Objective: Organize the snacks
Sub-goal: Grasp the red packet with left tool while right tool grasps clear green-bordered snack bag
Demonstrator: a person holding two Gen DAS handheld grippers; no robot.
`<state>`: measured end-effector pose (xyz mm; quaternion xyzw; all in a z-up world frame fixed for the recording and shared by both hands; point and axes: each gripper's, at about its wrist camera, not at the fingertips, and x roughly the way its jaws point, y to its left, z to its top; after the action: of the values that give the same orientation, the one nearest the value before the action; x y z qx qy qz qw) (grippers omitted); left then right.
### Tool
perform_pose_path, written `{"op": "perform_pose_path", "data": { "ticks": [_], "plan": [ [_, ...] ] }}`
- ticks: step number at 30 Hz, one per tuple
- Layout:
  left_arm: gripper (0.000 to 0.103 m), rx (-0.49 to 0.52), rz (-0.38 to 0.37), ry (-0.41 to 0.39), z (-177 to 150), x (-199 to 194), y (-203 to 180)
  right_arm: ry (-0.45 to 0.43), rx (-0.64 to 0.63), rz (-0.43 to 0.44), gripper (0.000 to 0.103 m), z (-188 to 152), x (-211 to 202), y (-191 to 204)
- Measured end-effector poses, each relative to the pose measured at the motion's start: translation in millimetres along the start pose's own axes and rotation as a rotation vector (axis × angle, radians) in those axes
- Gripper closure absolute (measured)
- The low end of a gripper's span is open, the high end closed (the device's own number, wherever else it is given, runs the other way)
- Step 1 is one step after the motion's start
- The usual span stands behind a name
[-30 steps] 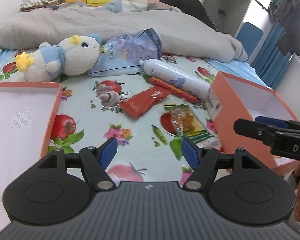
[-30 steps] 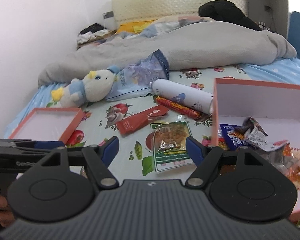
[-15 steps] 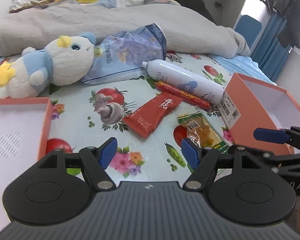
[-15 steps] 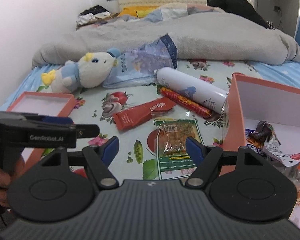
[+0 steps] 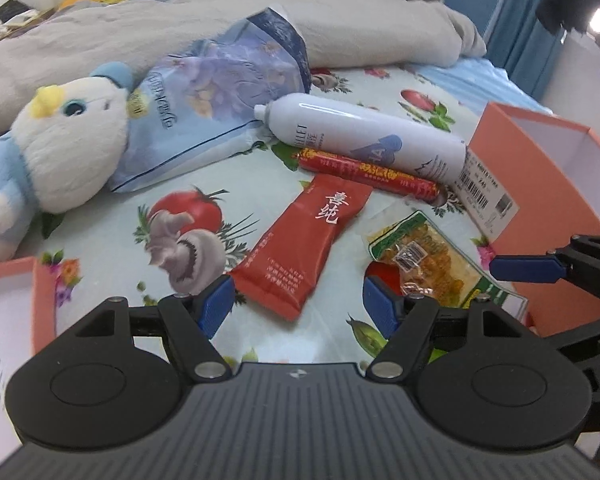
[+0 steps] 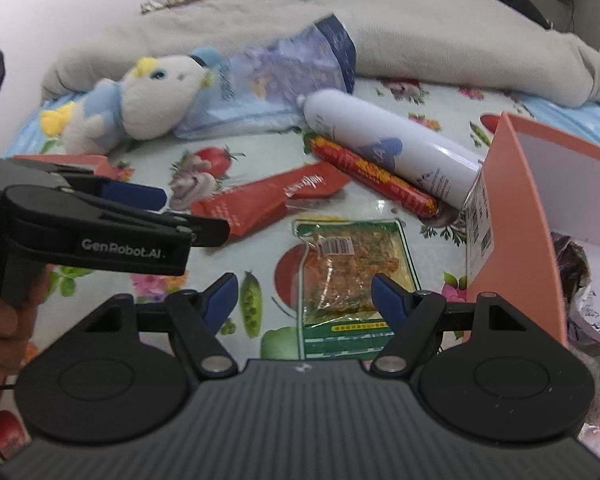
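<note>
My left gripper (image 5: pixel 298 304) is open, its jaws on either side of the near end of a red snack packet (image 5: pixel 304 244) lying on the bed sheet. My right gripper (image 6: pixel 304 298) is open just above a clear green-edged snack pack (image 6: pixel 350 268), which also shows in the left wrist view (image 5: pixel 428 256). A long red sausage stick (image 5: pixel 368 172) lies against a white spray can (image 5: pixel 364 140). An orange box (image 6: pixel 512 216) at the right holds several wrapped snacks (image 6: pixel 584 304). The left gripper also shows in the right wrist view (image 6: pixel 140 200).
A plush duck (image 5: pixel 48 144) and a blue snack bag (image 5: pixel 216 92) lie at the back left, before a grey duvet (image 5: pixel 340 12). An orange box lid (image 5: pixel 8 300) lies at the near left. The box's orange wall (image 5: pixel 540 200) stands at the right.
Both grippers have moved forward and down toward the snacks. The left now straddles the red packet's end; the right hangs over the green-edged pack. Both stay open.
</note>
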<state>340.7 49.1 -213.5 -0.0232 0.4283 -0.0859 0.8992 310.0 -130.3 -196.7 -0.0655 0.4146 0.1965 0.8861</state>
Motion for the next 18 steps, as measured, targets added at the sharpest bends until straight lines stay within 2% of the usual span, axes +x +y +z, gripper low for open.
{"op": "perform_pose_path", "data": {
  "ticks": [5,6,7,8,10,13,18],
  "plan": [
    [0.028,0.039,0.010,0.012,10.9,20.9,0.5,0.028,0.003,-0.026,0.028,6.2,22.1,-5.6],
    [0.028,0.045,0.011,0.013,12.7,24.1,0.3,0.034,0.002,-0.036,0.024,7.1,26.4,-6.6],
    [0.028,0.055,0.013,0.017,15.3,28.8,0.5,0.037,0.003,-0.046,0.016,7.6,30.5,-7.7],
    [0.028,0.061,0.017,0.017,17.3,32.1,0.6,0.037,0.006,-0.052,0.015,7.8,33.9,-8.9],
    [0.028,0.065,0.023,0.012,21.3,39.0,1.5,0.046,0.007,-0.052,0.015,8.8,40.7,-11.5],
    [0.022,0.098,0.013,0.025,26.9,52.1,1.6,0.063,0.011,-0.056,0.015,9.6,49.8,-15.8],
    [0.021,0.142,-0.005,0.048,30.5,72.1,-0.9,0.092,0.009,-0.062,0.015,6.8,61.9,-21.2]
  ]
}}
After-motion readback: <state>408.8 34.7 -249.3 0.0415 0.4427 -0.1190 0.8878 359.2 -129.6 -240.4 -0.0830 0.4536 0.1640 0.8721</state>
